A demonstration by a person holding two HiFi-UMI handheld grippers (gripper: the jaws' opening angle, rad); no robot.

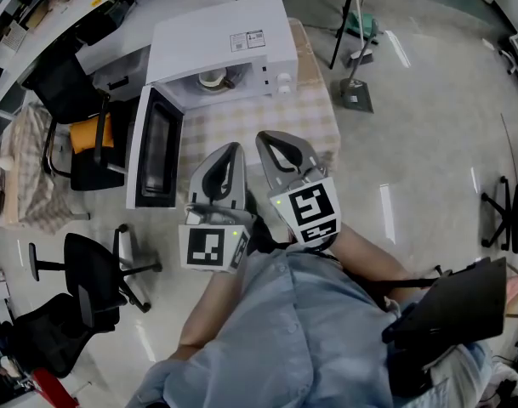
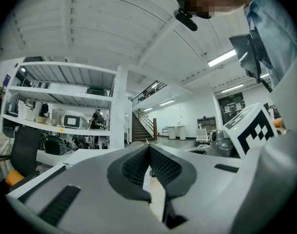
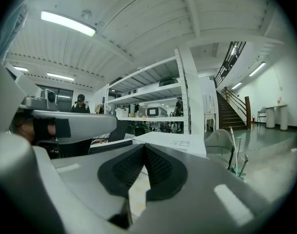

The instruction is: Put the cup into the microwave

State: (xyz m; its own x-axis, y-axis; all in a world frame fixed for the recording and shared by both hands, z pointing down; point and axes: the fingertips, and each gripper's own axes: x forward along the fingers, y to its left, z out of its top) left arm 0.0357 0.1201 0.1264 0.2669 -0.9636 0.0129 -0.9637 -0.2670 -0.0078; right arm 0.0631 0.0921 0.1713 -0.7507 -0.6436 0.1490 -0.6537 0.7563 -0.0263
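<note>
Close to the person's chest, the left gripper (image 1: 234, 147) and right gripper (image 1: 264, 137) hang closed and empty. Beyond them, on the table (image 1: 241, 124), the cup (image 1: 212, 79) sits inside the microwave (image 1: 224, 41), whose door (image 1: 156, 155) is swung wide. Placing looks done, and pushing that door shut probably comes next.

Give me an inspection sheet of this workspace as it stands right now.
Surface: table under a checked cloth, bare in front of the microwave.
Job's things: white microwave with its door swung wide open; cup sits inside the cavity.
Clutter: nothing seen on the table.
Grippers: left gripper and right gripper both shut and empty, side by side over the table's near edge, apart from the microwave.
Cables: nothing seen.
Surroundings: office chairs beside the table on the door's side, shelving, staircase, glossy floor.
</note>
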